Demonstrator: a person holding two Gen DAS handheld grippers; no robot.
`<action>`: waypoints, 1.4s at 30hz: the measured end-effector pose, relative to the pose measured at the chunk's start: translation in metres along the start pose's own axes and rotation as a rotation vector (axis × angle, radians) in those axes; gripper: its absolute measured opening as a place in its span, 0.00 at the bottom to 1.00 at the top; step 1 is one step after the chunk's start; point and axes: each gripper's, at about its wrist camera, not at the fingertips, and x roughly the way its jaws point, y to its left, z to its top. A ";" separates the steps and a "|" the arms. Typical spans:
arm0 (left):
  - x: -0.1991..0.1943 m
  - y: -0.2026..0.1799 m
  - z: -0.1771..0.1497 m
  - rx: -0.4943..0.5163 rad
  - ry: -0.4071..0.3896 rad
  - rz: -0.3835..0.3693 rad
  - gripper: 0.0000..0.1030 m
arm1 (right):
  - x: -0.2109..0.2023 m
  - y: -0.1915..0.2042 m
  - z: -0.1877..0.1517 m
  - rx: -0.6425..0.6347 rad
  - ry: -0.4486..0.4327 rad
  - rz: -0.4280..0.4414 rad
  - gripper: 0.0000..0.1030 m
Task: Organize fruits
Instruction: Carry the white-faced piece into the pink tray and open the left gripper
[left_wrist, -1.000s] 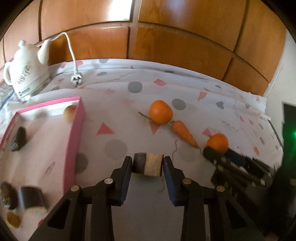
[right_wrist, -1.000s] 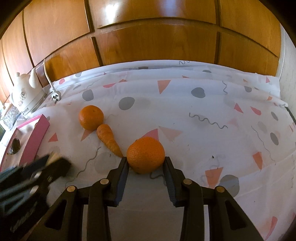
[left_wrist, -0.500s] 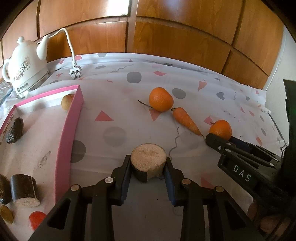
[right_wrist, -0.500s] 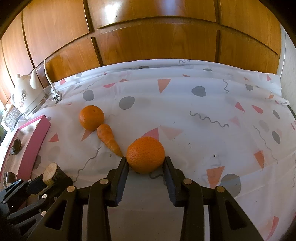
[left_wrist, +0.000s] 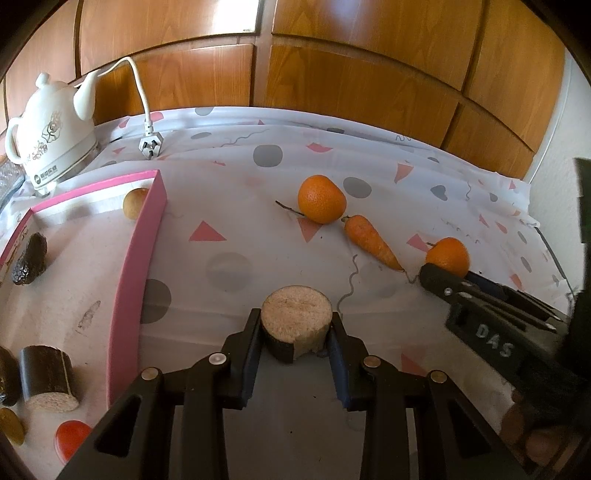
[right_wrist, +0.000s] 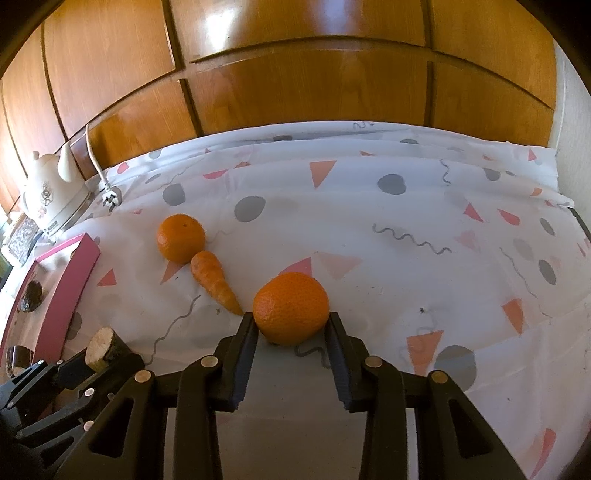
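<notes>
My left gripper (left_wrist: 295, 328) is shut on a short dark-skinned cylinder piece with a pale cut face (left_wrist: 296, 315), held upright just right of the pink-rimmed box (left_wrist: 136, 254); it also shows in the right wrist view (right_wrist: 100, 347). My right gripper (right_wrist: 291, 325) is shut on an orange (right_wrist: 291, 307) low over the cloth; that orange also shows in the left wrist view (left_wrist: 448, 256). A second orange (left_wrist: 321, 199) and a carrot (left_wrist: 371, 242) lie touching on the cloth between the grippers.
The box holds a small round brown fruit (left_wrist: 133, 203), a dark avocado-like piece (left_wrist: 29, 258), another dark cylinder piece (left_wrist: 48, 373), a red item (left_wrist: 72, 435) and a yellow one (left_wrist: 11, 424). A white kettle (left_wrist: 51, 133) and its plug (left_wrist: 150, 146) stand at the back left. Wooden panels back the table.
The left gripper has turned the cylinder piece so that its pale cut face points up and has drawn nearer to the cloth. The right gripper stays shut on the orange, nearly still.
</notes>
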 end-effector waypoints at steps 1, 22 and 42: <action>0.000 0.000 0.000 0.001 -0.001 0.000 0.33 | -0.003 0.000 0.000 0.004 -0.005 0.002 0.36; -0.048 0.006 0.003 0.004 -0.046 -0.002 0.32 | -0.021 -0.019 -0.025 0.053 0.012 -0.010 0.36; -0.114 0.084 0.001 -0.140 -0.134 0.067 0.32 | -0.019 -0.010 -0.023 -0.004 0.017 -0.072 0.36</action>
